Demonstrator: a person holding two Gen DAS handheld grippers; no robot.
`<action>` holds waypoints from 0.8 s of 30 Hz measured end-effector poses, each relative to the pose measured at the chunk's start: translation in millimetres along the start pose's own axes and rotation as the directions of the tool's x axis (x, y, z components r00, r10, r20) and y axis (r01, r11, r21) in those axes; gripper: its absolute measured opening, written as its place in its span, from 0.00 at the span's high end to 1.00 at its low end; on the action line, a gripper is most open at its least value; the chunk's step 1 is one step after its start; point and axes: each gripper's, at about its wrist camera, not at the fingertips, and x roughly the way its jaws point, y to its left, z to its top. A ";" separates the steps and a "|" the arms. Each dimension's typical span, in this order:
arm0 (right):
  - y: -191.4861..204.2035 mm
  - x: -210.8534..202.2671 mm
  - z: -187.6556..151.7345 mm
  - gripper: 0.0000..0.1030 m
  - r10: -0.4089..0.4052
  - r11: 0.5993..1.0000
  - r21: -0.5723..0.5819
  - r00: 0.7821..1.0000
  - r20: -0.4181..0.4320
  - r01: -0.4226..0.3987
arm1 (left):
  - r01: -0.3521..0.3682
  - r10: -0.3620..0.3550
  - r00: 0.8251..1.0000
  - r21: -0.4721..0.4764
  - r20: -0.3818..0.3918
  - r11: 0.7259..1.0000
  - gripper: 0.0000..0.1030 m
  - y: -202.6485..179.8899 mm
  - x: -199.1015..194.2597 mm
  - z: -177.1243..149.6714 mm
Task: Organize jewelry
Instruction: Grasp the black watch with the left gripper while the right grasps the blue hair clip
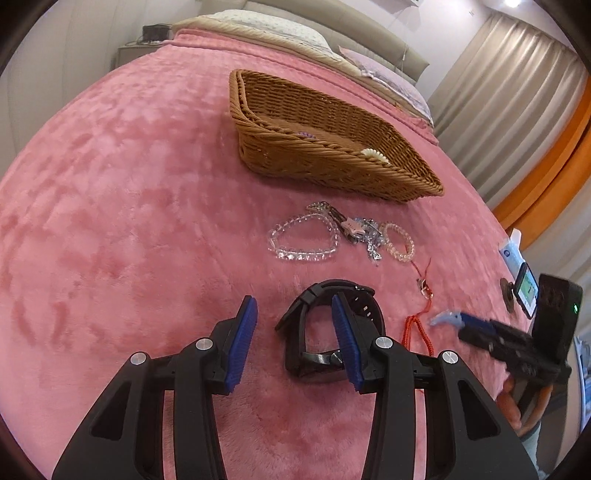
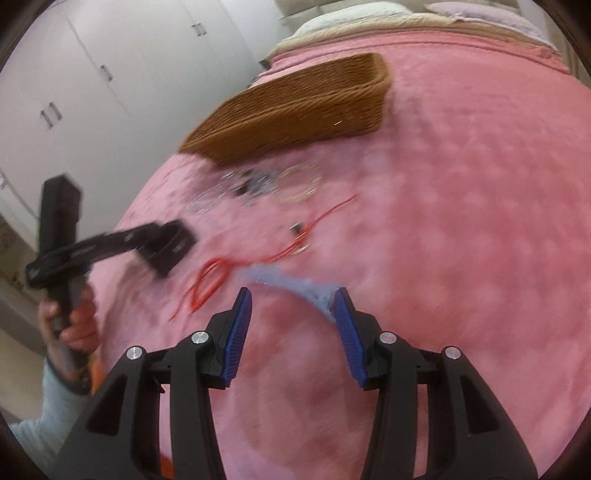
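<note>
A black wristwatch (image 1: 365, 310) lies on the pink blanket. My left gripper (image 1: 293, 301) hangs open low over it, the right finger in front of the strap and the left finger off to its side. Beyond it lie a clear bead bracelet (image 1: 303, 240), a silver charm cluster (image 1: 360, 230), a peach bead bracelet (image 1: 399, 240) and a red cord with a pendant (image 1: 419, 328). My right gripper (image 2: 292, 291) is open, and a pale blue piece (image 2: 291, 284) lies just ahead of its tips. The wicker basket (image 1: 332, 162) stands behind and holds a white item (image 1: 375, 155).
The blanket (image 1: 110, 184) covers the whole bed, with pillows (image 1: 258, 26) at the head. A phone on a stand (image 1: 526, 291) sits at the right edge. White wardrobe doors (image 2: 110, 74) stand past the left side. A hand (image 2: 74, 325) holds the left gripper's handle.
</note>
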 end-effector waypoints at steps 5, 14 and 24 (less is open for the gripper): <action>33.5 -7.3 -16.4 0.58 -0.043 0.994 -0.101 0.999 0.005 0.043 | -0.005 0.005 1.000 0.006 0.002 1.000 0.60 -2.1 -1.8 -0.5; 48.1 10.8 -10.8 0.58 -0.236 0.944 -0.219 0.969 0.076 0.247 | 0.000 0.000 1.000 -0.007 0.022 1.000 0.60 4.3 -6.5 1.7; 61.6 27.3 -11.6 0.77 -0.254 0.918 -0.293 0.964 0.080 0.266 | 0.001 0.001 0.997 0.032 -0.078 0.999 0.62 -1.6 18.4 12.6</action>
